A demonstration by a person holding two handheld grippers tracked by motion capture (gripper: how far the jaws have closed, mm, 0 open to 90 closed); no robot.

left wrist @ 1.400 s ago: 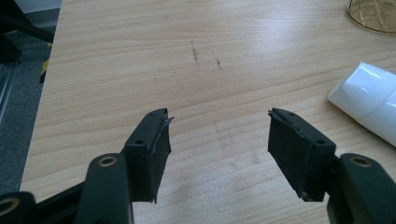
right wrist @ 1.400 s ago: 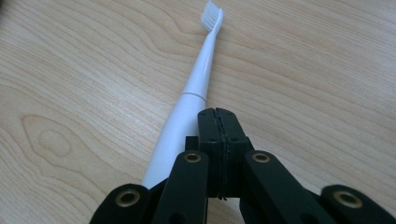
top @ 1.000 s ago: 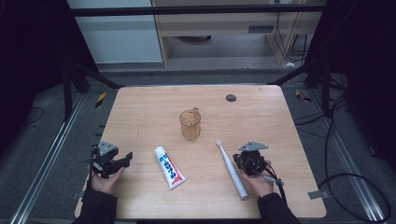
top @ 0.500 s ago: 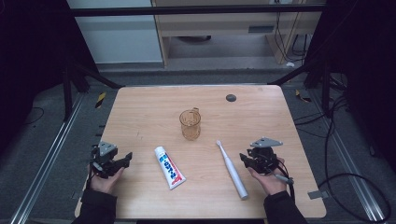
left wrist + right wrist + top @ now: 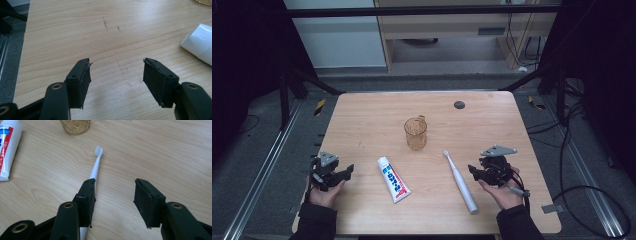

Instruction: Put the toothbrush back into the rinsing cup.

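Amber ribbed cup [image 5: 416, 133] and white toothpaste tube [image 5: 394, 179] lie left of the right gripper [image 5: 476, 171]; nothing blocks it. White toothbrush [image 5: 460, 176] lies flat just left of it, bristles toward the cup. Its jaws have just been opening, nothing between. Left gripper [image 5: 343, 171] spread, empty, on bare wood table [image 5: 362, 115].

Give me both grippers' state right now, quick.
Left gripper: open, nothing between the jaws.
Right gripper: open, jaws have just been opening, holding nothing; toothbrush lies on the table beside its left jaw.
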